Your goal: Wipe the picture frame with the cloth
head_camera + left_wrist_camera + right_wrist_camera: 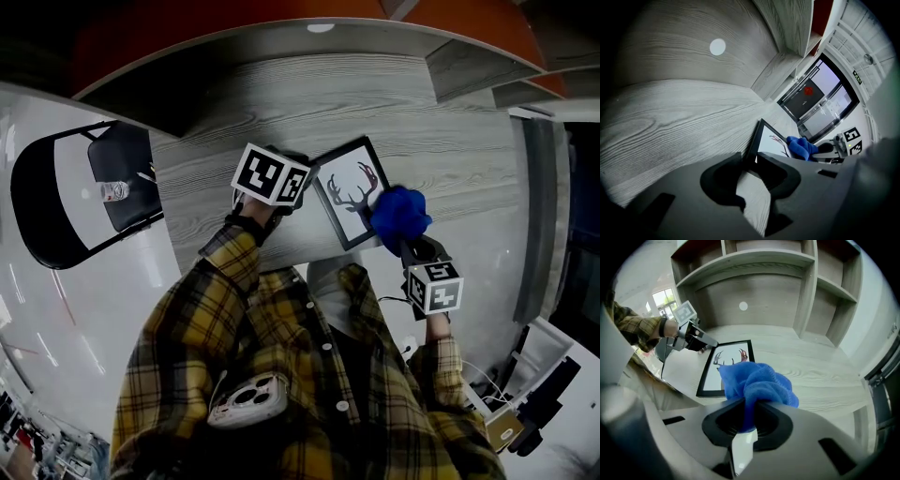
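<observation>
Picture frame [342,204] flat on table [375,94], long axis slanting away leftward.

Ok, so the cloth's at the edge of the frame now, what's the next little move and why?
Probably sweep the cloth across the glass toward the left gripper. Pinched in the jaws of the right gripper, it covers only one corner of the picture frame, so most of the face lies bare. The left jaws appear to grip the opposite corner, which should steady the frame.

Yellow plaid shirt [281,356], white buttons [327,346]
</observation>
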`<control>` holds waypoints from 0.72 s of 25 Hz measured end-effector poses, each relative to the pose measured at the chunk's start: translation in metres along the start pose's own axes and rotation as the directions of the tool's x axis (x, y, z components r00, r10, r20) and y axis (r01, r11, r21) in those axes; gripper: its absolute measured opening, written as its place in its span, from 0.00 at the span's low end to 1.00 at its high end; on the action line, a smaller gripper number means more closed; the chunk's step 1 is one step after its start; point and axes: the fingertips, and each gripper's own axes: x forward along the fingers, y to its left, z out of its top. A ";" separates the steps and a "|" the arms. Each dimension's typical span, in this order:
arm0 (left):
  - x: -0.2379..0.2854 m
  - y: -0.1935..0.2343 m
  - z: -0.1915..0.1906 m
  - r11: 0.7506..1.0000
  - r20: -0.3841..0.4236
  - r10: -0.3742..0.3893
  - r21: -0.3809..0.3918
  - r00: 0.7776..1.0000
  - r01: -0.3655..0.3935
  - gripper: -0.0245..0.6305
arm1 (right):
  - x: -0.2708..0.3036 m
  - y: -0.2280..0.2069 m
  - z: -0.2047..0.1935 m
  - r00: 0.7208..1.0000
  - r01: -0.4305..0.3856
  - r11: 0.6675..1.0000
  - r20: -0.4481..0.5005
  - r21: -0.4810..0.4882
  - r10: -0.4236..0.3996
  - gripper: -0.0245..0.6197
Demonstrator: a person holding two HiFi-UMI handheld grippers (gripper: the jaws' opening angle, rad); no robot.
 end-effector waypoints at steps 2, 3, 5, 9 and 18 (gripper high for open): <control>-0.001 0.001 -0.001 1.000 0.007 0.008 -0.005 1.000 -0.008 0.19 | -0.013 0.005 0.017 0.999 0.009 1.000 0.047 -0.020 -0.008 0.11; -0.003 0.001 -0.001 1.000 0.010 0.017 -0.003 1.000 -0.017 0.19 | -0.021 0.008 0.027 0.997 0.016 0.999 0.072 -0.034 -0.013 0.11; -0.011 0.002 0.000 0.999 0.017 0.043 0.022 0.999 -0.043 0.19 | -0.036 0.016 0.048 0.992 0.032 0.997 0.120 -0.070 -0.023 0.11; -0.039 -0.005 0.009 0.996 0.090 0.069 0.058 0.994 -0.075 0.19 | -0.063 0.037 0.095 0.973 0.038 0.992 0.232 -0.123 -0.008 0.11; -0.132 -0.058 0.043 0.993 0.359 -0.002 0.113 0.933 -0.041 0.14 | -0.113 0.088 0.199 0.850 -0.054 0.987 0.511 -0.153 0.126 0.11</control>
